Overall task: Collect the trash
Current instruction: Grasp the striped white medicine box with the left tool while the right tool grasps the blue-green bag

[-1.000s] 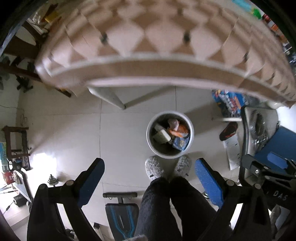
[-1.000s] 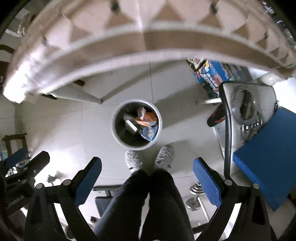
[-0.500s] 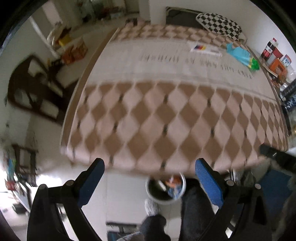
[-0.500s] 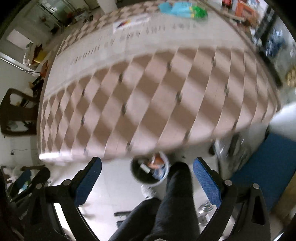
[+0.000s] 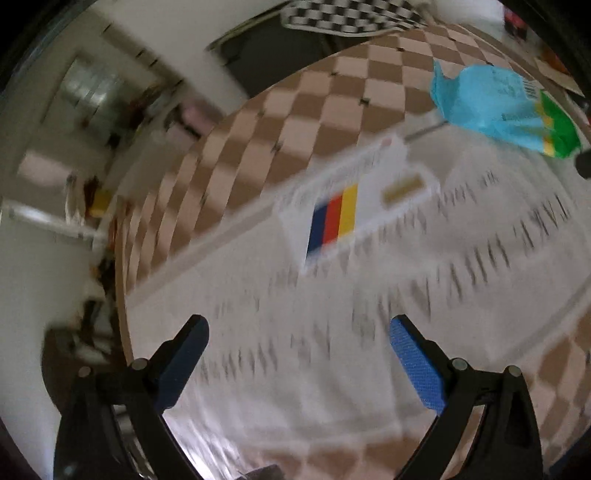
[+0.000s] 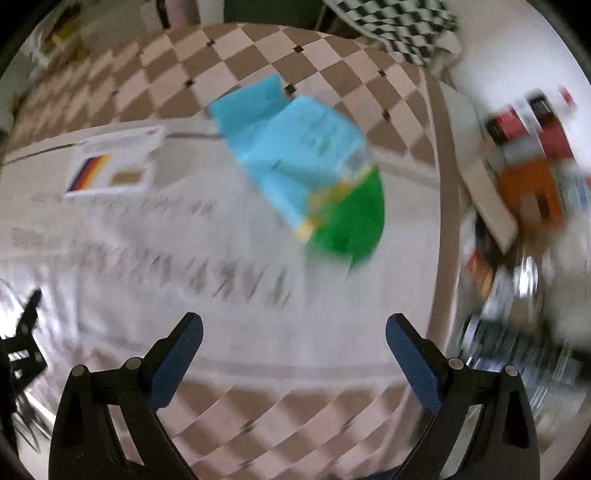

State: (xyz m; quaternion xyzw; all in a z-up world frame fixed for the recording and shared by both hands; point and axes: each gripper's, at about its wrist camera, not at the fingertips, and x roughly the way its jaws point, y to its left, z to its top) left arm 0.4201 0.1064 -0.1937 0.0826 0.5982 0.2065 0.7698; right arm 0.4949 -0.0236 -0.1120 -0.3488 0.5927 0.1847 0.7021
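Observation:
A crumpled light-blue and green wrapper [image 6: 314,173] lies on the checkered tablecloth [image 6: 258,62], ahead of my right gripper [image 6: 293,332], which is open and empty above the table. The wrapper also shows in the left wrist view [image 5: 502,107] at the far right. A white card with blue, red and yellow stripes [image 5: 354,218] lies ahead of my left gripper [image 5: 297,334], which is open and empty. The card also shows in the right wrist view [image 6: 110,166] at the left. Both views are motion-blurred.
A white printed strip [image 5: 332,350] runs across the table under both grippers. Boxes and jars [image 6: 528,177] crowd the area past the table's right edge. A black-and-white checked cloth [image 6: 399,22] lies at the far end. A doorway and clutter [image 5: 92,147] are at the left.
Both grippers have swung up from the floor bin and the person's legs to look across the tabletop. The wrapper and the striped card are now close ahead. Both grippers stay open.

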